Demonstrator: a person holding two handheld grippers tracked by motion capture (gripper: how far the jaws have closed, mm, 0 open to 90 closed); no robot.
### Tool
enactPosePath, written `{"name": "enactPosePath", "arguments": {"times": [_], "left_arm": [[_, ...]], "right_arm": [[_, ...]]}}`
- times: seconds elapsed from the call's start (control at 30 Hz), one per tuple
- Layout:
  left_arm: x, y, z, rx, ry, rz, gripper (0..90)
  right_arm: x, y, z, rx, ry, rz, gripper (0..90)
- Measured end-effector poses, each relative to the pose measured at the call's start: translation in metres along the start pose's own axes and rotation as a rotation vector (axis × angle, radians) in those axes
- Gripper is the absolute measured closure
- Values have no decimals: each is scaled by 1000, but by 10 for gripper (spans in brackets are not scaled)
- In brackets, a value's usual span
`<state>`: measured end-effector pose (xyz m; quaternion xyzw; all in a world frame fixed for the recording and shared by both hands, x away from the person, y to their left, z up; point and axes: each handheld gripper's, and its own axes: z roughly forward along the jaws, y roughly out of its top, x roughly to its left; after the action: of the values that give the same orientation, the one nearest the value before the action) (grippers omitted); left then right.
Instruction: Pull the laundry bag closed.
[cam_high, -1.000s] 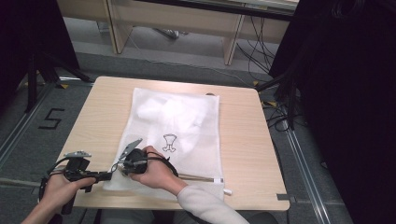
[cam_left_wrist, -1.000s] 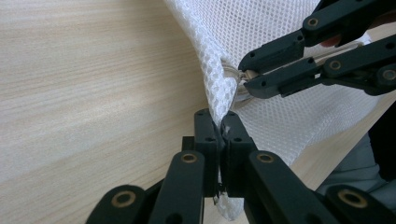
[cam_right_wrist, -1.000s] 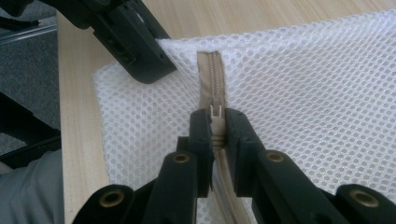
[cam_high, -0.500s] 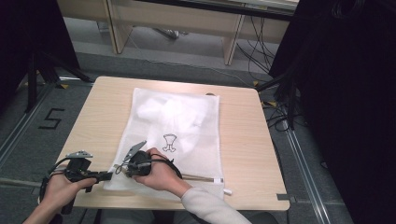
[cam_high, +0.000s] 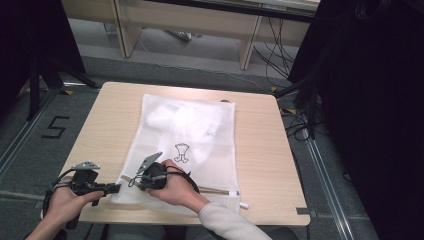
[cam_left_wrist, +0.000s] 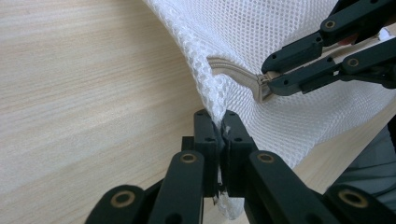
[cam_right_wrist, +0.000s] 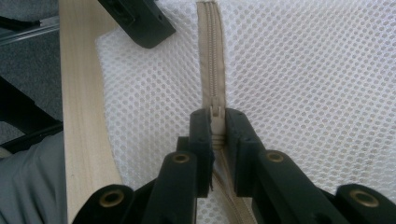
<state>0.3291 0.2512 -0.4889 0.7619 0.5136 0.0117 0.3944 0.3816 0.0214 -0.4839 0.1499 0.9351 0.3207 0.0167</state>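
While the white mesh laundry bag (cam_high: 185, 145) lies flat on the wooden table (cam_high: 260, 150), its beige zipper (cam_high: 215, 190) runs along the bag's near edge, and both tools work at that zipper's left end. The left gripper (cam_left_wrist: 218, 135) is clamped tight on the mesh corner just below the zipper's end, lifting the fabric into a ridge. The right gripper (cam_right_wrist: 216, 126) is closed on the zipper slider (cam_right_wrist: 215, 116), with the closed teeth running away from it toward the corner and the left gripper's black jaw beside them. In the high view the right gripper (cam_high: 142, 177) sits over the bag's near-left part, close to the left gripper (cam_high: 112, 188) at the table edge.

The likely job is pulling the slider along the zipper to open the bag. The main risk is loose mesh feeding into the slider and jamming it, since the fabric is bunched by the corner grip rather than stretched straight. A sideways or upward pull could also slip the small slider out of the narrow pads. If the corner hold gives, the whole bag would slide with the slider instead of unzipping.
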Motion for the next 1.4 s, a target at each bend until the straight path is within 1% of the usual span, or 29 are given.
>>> {"name": "enactPosePath", "arguments": {"times": [0.03,0.07,0.1,0.13,0.17,0.2,0.23,0.27,0.3,0.37,0.4,0.47,0.53,0.7,0.73,0.77,0.87,0.93,1.03,1.1,1.13,1.17,1.23,1.27,1.3,1.33,1.4], "left_arm": [[0,0,0,1,-2,2,864],[0,0,0,1,-2,2,863],[3,0,-2,27,2,29,863],[2,0,-1,20,-4,13,863],[2,0,-1,20,-4,13,862],[1,0,0,10,2,-2,861],[0,-1,0,1,-12,-13,860],[0,-1,0,0,-9,-13,860],[0,-1,0,2,-7,-12,860],[0,-1,0,0,-3,-12,860],[0,-1,1,-8,-1,-15,860],[0,-1,1,4,-7,-5,860],[0,-1,0,4,-4,-1,861],[0,-1,1,0,-7,-7,860],[-1,-1,1,-4,-1,-10,861],[-1,-2,1,-19,3,-13,861],[0,-1,0,-1,-9,-8,860],[0,-1,0,0,-11,-9,861],[0,-1,0,-1,-10,-11,861],[1,-1,0,-4,-8,-10,861],[2,-1,-1,8,-7,2,861],[1,-1,0,-2,-5,-6,861],[1,-1,0,-5,-6,-9,861],[2,-1,-2,12,-2,11,861],[2,-1,-2,12,-2,11,861],[1,-1,0,-5,-4,-9,861],[1,-1,0,-9,-1,-12,861]], "right_arm": [[0,-1,0,-4,2,10,826],[0,-1,-1,0,2,6,826],[-1,-1,0,-8,8,7,826],[-1,-1,-1,-3,7,1,826],[-1,-1,-2,0,9,5,826],[-1,-1,-2,0,10,0,826],[-1,-2,-2,4,6,-1,826],[0,-3,-2,-6,9,20,826],[-2,-4,-3,-1,11,8,826],[-3,-6,-4,-1,9,7,826],[-4,-7,-5,-1,11,-3,826],[-5,-8,-5,-5,14,-2,826],[-5,-9,-5,-6,13,-5,826],[-4,-10,-5,-10,12,-6,826],[-5,-9,-6,-8,14,-7,826],[-4,-10,-5,-12,12,-7,827],[-4,-10,-6,-4,15,-6,826],[-4,-10,-6,-9,16,-5,826],[-4,-10,-7,-4,10,-16,826],[-4,-11,-7,-1,13,-15,826],[-4,-11,-7,-5,13,-13,827],[-3,-12,-8,6,13,10,827],[-4,-12,-9,4,10,3,827],[-4,-13,-9,2,7,2,827],[-4,-13,-9,2,7,2,827],[-5,-13,-11,4,9,5,826],[-6,-14,-11,8,4,4,826]]}}
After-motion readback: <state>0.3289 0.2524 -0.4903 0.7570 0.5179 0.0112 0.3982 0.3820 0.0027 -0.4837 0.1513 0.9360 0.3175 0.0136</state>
